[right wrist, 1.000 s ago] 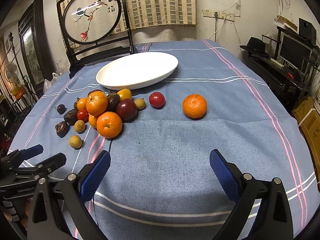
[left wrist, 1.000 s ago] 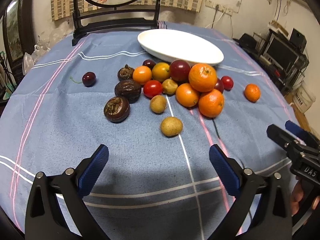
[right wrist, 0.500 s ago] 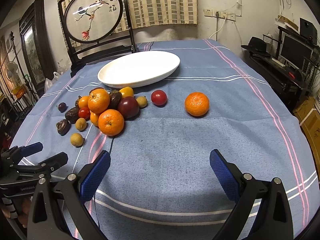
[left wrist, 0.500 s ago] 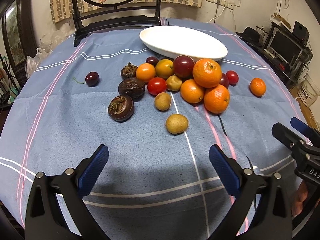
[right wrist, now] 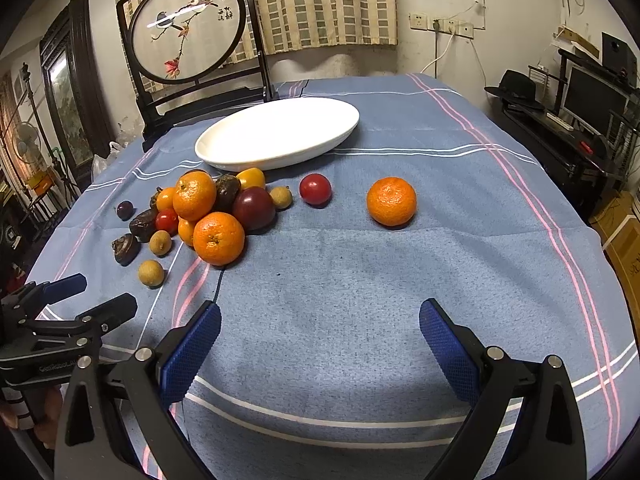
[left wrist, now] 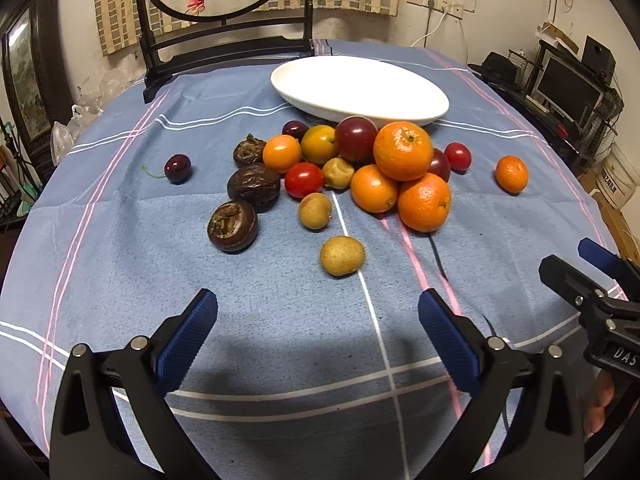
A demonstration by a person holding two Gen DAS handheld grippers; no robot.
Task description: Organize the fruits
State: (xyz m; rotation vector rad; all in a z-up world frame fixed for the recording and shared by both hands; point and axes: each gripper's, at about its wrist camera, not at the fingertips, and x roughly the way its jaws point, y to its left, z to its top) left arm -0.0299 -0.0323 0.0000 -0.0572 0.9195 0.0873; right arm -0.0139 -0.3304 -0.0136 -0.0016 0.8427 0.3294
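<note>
A pile of fruit lies on the blue cloth in front of a white oval plate (left wrist: pixel 436 106), which also shows in the right wrist view (right wrist: pixel 224 156). The pile has oranges (left wrist: pixel 403 151) (right wrist: pixel 218 237), red tomatoes (left wrist: pixel 304 179), dark wrinkled fruits (left wrist: pixel 232 225) and tan longans (left wrist: pixel 341 255) (right wrist: pixel 151 273). A lone mandarin (right wrist: pixel 391 201) (left wrist: pixel 511 174) and a red tomato (right wrist: pixel 315 189) lie to the right of the pile. My left gripper (left wrist: pixel 318 330) is open and empty, short of the nearest longan. My right gripper (right wrist: pixel 320 334) is open and empty, short of the mandarin.
A lone cherry (left wrist: pixel 177 168) lies left of the pile. A dark wooden screen stand (right wrist: pixel 188 32) stands at the table's far edge. Shelves with a monitor (right wrist: pixel 592 100) stand to the right of the table.
Both grippers have drawn back and risen a little, so the fruit pile and plate sit slightly further off and more centred. Both stay open and no fruit has moved.
</note>
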